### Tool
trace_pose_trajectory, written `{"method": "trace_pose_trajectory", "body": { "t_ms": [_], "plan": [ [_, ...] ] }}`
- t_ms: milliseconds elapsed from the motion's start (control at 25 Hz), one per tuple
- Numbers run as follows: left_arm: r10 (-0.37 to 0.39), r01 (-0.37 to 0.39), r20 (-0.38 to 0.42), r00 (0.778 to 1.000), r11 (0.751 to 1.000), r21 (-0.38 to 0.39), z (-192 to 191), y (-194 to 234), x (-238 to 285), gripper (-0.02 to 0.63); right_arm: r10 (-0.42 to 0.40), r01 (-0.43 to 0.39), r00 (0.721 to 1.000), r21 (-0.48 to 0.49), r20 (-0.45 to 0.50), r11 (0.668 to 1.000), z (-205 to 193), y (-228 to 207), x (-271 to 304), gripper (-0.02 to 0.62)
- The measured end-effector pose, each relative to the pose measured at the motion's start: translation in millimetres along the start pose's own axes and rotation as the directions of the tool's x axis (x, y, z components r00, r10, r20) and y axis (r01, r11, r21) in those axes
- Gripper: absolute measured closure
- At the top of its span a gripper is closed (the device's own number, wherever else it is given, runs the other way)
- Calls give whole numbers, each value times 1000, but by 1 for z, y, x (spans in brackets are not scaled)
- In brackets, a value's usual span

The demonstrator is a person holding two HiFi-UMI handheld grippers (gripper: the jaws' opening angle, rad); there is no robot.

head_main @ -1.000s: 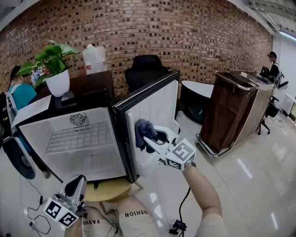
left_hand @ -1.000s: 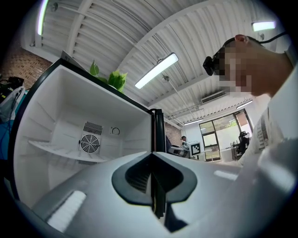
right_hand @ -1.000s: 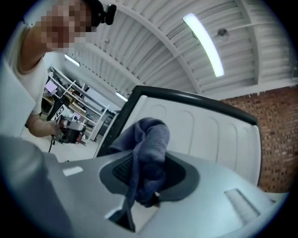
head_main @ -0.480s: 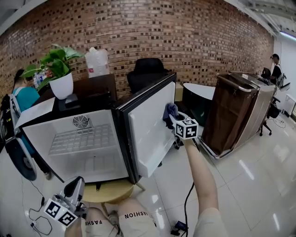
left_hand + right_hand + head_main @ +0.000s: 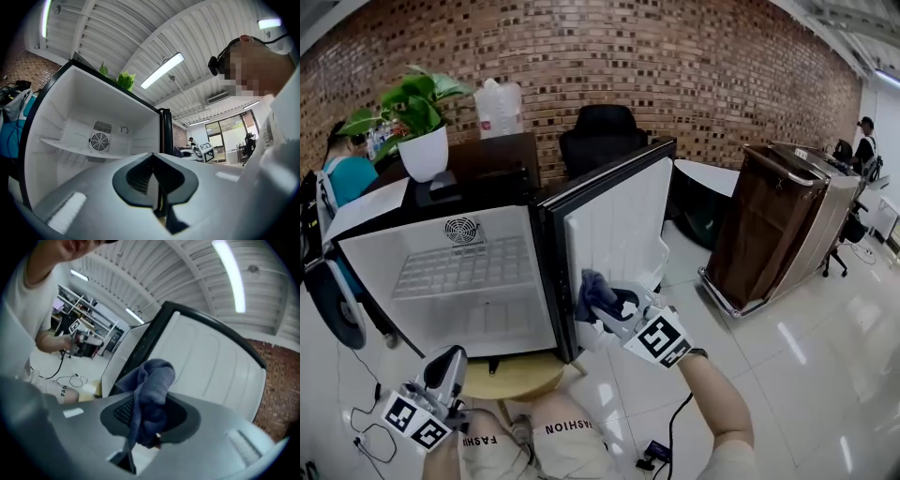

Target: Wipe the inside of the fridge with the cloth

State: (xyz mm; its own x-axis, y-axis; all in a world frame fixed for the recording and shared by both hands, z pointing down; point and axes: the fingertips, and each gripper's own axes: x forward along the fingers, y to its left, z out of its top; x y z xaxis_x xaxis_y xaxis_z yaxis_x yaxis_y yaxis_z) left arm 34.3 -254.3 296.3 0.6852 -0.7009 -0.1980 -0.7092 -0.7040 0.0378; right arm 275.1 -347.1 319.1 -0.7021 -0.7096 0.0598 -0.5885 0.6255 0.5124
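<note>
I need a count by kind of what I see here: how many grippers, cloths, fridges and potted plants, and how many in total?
Grippers: 2 (left gripper, right gripper)
Cloths: 1 (blue cloth, held in the right gripper)
Fridges: 1 (fridge, door open)
Potted plants: 1 (potted plant)
Total: 5

The right gripper (image 5: 605, 319) has its jaws clamped on the cloth (image 5: 592, 289), with the bare forearm (image 5: 717, 384) extended behind it. The left gripper (image 5: 448, 367) has its jaws together with nothing between them, is held low, and is apparently tilted slightly upward.
</note>
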Motion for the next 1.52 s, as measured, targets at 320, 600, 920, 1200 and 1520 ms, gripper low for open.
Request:
{"method": "trace_pose_trajectory", "body": {
  "t_ms": [320,600,920,1200,1520],
  "plan": [
    [-37,37,1,999,999,-6,0,-19,-2,606,-148,158,984,104,-98,982,-75,-79,8,486],
    [-30,30,-7,1000,999,-16,-5,-17,2,606,-371,388,892,14,-259,922,-138,-169,10,482],
    [-35,34,-20,999,999,-42,-14,-21,11,606,-473,490,807,-47,-355,871,-160,-197,-3,482],
    [-43,42,-17,999,998,-50,-17,-22,16,606,82,-83,996,-61,-28,995,-42,-5,-15,482],
    [-75,75,1,997,997,-37,-15,-39,17,606,159,-164,976,-22,-146,986,-81,7,17,485]
  ]
}}
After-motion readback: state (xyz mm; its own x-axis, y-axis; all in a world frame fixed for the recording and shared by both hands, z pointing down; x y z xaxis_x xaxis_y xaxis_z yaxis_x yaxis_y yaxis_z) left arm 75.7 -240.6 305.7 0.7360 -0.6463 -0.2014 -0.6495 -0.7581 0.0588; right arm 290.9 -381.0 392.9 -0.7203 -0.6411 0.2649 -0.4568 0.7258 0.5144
